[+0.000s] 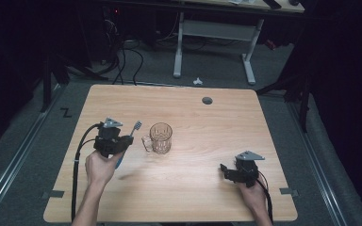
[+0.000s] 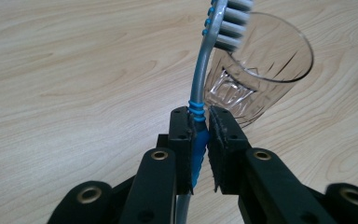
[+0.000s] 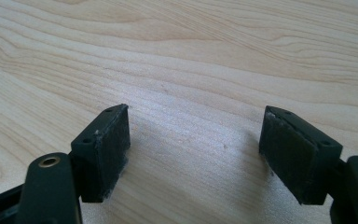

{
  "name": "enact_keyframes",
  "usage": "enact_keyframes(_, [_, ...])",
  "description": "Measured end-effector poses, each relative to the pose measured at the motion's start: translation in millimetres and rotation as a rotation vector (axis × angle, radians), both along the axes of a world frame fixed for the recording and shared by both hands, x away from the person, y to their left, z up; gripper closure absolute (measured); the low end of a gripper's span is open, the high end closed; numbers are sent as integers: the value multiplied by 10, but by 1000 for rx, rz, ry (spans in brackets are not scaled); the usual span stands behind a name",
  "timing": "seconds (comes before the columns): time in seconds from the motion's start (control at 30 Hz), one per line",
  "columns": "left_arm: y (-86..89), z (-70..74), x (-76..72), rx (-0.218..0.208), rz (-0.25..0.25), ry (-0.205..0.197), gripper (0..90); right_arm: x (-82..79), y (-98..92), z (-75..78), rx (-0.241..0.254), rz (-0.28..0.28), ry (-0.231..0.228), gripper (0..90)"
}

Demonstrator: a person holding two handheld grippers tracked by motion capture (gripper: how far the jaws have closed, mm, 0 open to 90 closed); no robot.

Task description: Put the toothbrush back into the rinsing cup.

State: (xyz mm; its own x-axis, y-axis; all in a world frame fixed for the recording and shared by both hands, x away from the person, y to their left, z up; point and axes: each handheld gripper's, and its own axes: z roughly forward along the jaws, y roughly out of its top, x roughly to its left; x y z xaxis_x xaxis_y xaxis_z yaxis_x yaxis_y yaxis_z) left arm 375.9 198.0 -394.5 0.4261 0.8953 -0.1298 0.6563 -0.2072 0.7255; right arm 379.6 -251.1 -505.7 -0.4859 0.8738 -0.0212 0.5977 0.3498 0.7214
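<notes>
My left gripper (image 1: 118, 142) (image 2: 201, 140) is shut on a grey and blue toothbrush (image 1: 131, 133) (image 2: 205, 65), gripped at its blue handle with the bristled head pointing up and away. Just right of it a clear glass mug (image 1: 160, 138) (image 2: 256, 74) stands upright on the wooden table (image 1: 207, 117); the brush head is near its rim but outside it. My right gripper (image 1: 226, 172) (image 3: 193, 149) rests low over the table at the front right, jaws wide apart with bare wood between them.
A small round grommet hole (image 1: 207, 100) sits near the table's far edge. Beyond the table stands a white desk frame (image 1: 214, 42), with cables (image 1: 122, 61) lying on the grey floor. Table edges lie close to both hands at the front.
</notes>
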Motion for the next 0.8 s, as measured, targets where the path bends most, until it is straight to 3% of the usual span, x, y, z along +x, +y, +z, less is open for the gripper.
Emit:
enact_keyframes(0.3, [-57, 82, -45, -53, -36, -36, 800, 0, 0, 0, 0, 1, 0, 247])
enact_keyframes(0.8, [-189, 220, -22, -104, -76, -111, 800, -1, 0, 0, 0, 0, 1, 247])
